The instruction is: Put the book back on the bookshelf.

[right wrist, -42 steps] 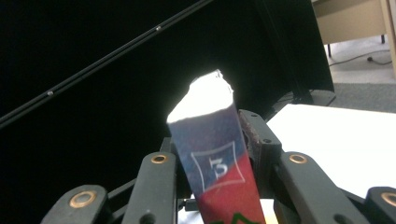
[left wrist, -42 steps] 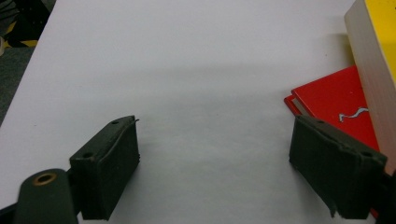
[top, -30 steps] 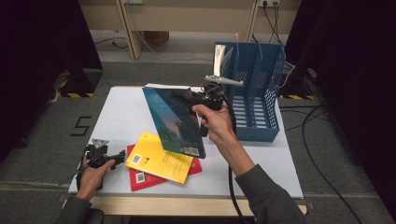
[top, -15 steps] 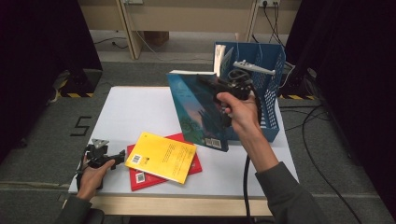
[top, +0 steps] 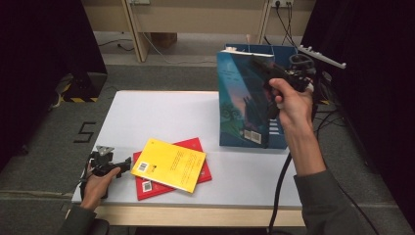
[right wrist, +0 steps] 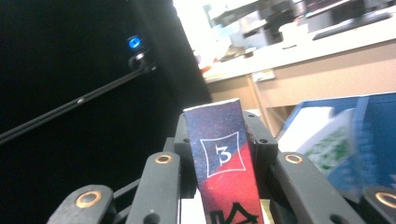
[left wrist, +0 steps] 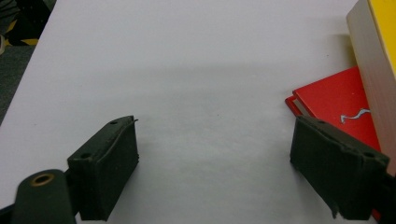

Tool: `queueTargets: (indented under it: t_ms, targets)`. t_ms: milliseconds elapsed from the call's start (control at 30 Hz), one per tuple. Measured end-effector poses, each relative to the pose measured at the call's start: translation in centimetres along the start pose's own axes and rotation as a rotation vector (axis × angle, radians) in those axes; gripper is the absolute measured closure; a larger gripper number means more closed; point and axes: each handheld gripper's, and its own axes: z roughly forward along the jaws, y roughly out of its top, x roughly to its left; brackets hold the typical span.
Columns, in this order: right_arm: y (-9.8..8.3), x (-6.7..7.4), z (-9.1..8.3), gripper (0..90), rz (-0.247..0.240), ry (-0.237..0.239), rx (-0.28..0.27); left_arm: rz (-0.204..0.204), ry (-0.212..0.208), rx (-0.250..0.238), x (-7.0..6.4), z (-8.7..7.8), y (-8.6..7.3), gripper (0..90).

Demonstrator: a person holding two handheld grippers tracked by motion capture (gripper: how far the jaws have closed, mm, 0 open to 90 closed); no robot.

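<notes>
My right gripper (top: 266, 68) is shut on a blue book (top: 242, 103) near its top and holds it upright above the table, right in front of the blue file holder (top: 280, 131). In the right gripper view both jaws of that gripper (right wrist: 220, 125) press on the book's spine (right wrist: 224, 161), which bears a "3". At the table's front left corner my left gripper (top: 122, 164) rests low and open; nothing lies between its fingers (left wrist: 107, 168). A yellow book (top: 169, 164) lies across a red book (top: 200, 147) just right of it.
The white table (top: 156, 112) has bare room at its back left. The file holder (right wrist: 373, 121) stands open-topped with a white and green book (right wrist: 334, 140) inside. The red book's corner (left wrist: 336, 98) and the yellow book (left wrist: 385, 23) lie close to the left gripper's right finger. Dark curtains flank the table.
My right gripper has carried the blue book up and to the right, turning it from tilted to upright in front of the file holder. The left gripper has stayed put.
</notes>
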Motion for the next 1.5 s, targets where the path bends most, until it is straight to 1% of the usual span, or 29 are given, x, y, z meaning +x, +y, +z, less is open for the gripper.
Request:
queueTargets:
  t_ms: [33,67,100,133,200,233,267,300,333,367,433,467,533,600,633,667,767,833,867,933,967,1000,1067,1133,1300,1367,1500]
  targets:
    - [0.3,-0.5,-0.3,71.4,0.012,-0.018,-0.008,-0.001,0.000,0.000,0.0,0.0,0.0,14.0]
    - [0.5,-1.0,-0.6,71.5,0.005,-0.031,-0.013,-0.001,-0.001,0.002,0.0,0.0,0.0,14.0]
    - [0.7,-1.5,-0.9,71.4,0.022,-0.049,-0.021,-0.001,-0.001,0.001,0.0,0.0,0.0,14.0]
    - [0.9,-2.0,-1.1,71.5,0.022,-0.064,-0.030,-0.001,-0.001,0.003,0.0,0.0,0.0,13.9]
    - [1.2,-3.0,-1.3,71.3,0.030,-0.098,-0.043,-0.001,0.000,0.003,0.0,0.0,0.0,13.9]
    - [1.4,-3.4,-1.3,71.3,0.028,-0.106,-0.040,-0.002,0.000,0.003,0.0,0.0,0.0,13.8]
    - [1.5,-3.9,-1.2,71.3,0.031,-0.127,-0.043,-0.001,0.002,0.000,0.0,0.0,0.0,13.9]
    - [1.5,-4.4,-1.1,71.3,0.033,-0.135,-0.048,0.006,0.006,0.003,-0.1,-0.1,0.0,14.0]
    - [1.5,-5.0,-1.0,71.2,0.047,-0.145,-0.058,0.014,0.013,-0.005,-0.2,0.0,0.0,14.1]
    - [1.4,-5.7,-0.9,71.3,0.076,-0.154,-0.070,0.021,0.017,-0.004,-0.3,-0.1,0.0,14.4]
    - [1.5,-6.9,-0.6,71.1,0.102,-0.176,-0.082,0.011,0.010,-0.004,-0.2,-0.1,0.0,14.5]
    - [1.6,-7.4,-0.5,71.1,0.101,-0.183,-0.094,0.007,0.007,0.002,-0.1,-0.1,0.0,14.2]
    - [1.9,-8.0,-0.1,71.0,0.097,-0.196,-0.102,0.008,0.008,-0.002,-0.1,0.0,0.0,14.2]
    - [2.4,-8.6,0.4,70.9,0.093,-0.214,-0.105,0.006,0.005,0.001,-0.1,-0.1,0.0,14.3]
    - [2.5,-9.0,0.7,70.9,0.101,-0.225,-0.107,0.005,0.005,0.001,-0.1,0.0,0.0,14.2]
    - [2.6,-9.3,1.1,70.8,0.101,-0.227,-0.105,0.004,0.003,-0.001,-0.1,0.0,0.0,14.3]
    - [2.6,-10.0,2.4,70.8,0.100,-0.247,-0.096,0.002,0.002,-0.001,0.0,0.0,0.0,14.2]
    - [2.5,-10.6,3.3,70.8,0.111,-0.254,-0.093,0.006,0.005,0.000,-0.1,-0.1,0.0,14.2]
    - [2.5,-10.8,3.9,70.7,0.130,-0.263,-0.086,0.007,0.006,-0.001,-0.1,-0.1,0.0,14.2]
    - [2.4,-11.3,4.5,70.7,0.133,-0.262,-0.090,0.005,0.005,-0.001,-0.1,0.0,0.0,14.2]
    - [2.4,-11.5,4.7,70.7,0.140,-0.271,-0.092,0.004,0.005,-0.001,-0.1,0.0,0.0,14.2]
    - [2.4,-11.7,5.0,70.8,0.132,-0.274,-0.090,0.005,0.005,-0.001,-0.1,0.0,0.0,14.2]
    - [2.7,-11.9,5.4,70.8,0.136,-0.295,-0.087,0.004,0.005,-0.002,-0.1,0.0,0.0,14.4]
    - [2.8,-11.9,5.9,70.7,0.122,-0.306,-0.087,0.005,0.005,-0.002,-0.1,0.0,0.0,14.3]
    - [2.9,-12.0,6.7,70.8,0.106,-0.333,-0.075,0.009,0.006,-0.004,-0.1,-0.1,0.0,14.4]
    - [2.7,-12.3,6.9,70.9,0.108,-0.334,-0.070,0.010,0.008,-0.005,-0.1,-0.1,0.0,14.4]
    - [2.7,-12.6,6.6,70.8,0.115,-0.334,-0.078,0.011,0.008,-0.005,-0.2,-0.1,0.0,14.4]
